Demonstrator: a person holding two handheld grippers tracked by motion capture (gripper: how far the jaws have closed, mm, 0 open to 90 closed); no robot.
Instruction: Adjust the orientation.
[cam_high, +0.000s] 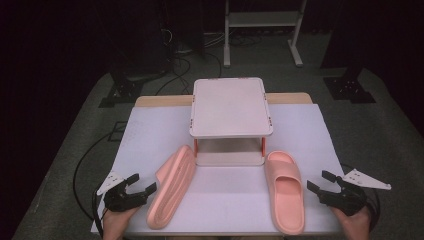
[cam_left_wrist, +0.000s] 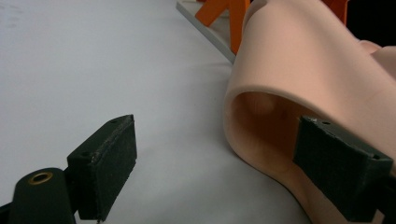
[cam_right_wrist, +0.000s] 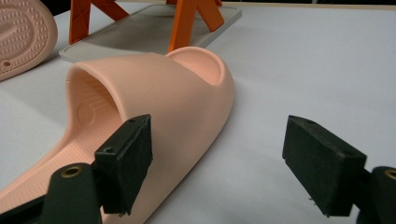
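While both grippers sit near the front edge of the tabletop (cam_high: 150, 130), neither has hold of anything: the left gripper (cam_high: 140, 184) has its jaws spread wide just beside the left slipper (cam_high: 172, 186), and the right gripper (cam_high: 320, 181) is likewise wide open just outside the right slipper (cam_high: 285, 192). In the left gripper view one pad hangs in front of the slipper's strap (cam_left_wrist: 299, 70) and the other over bare tabletop, so no pad presses on it. The left slipper is tipped up on its side edge, sole facing the left gripper, its long axis running from the front-left part of the tabletop diagonally toward the low shelf of the two-tier shoe rack (cam_high: 231, 106) at the middle; its far end lies close to the rack's base, though I cannot tell if they touch. The right slipper lies flat, sole down, long axis running from front edge toward back, its toe end near the rack's right leg. The likely trouble lies with the tipped slipper: it balances on a narrow edge, so a jaw that bumps the sole before closing could knock it flat or push it away across the smooth tabletop. A bite on only the thin strap edge might let the soft foam fold and slip out. Carried in carelessly, its toe could also catch the orange legs (cam_right_wrist: 187, 23) of the rack.
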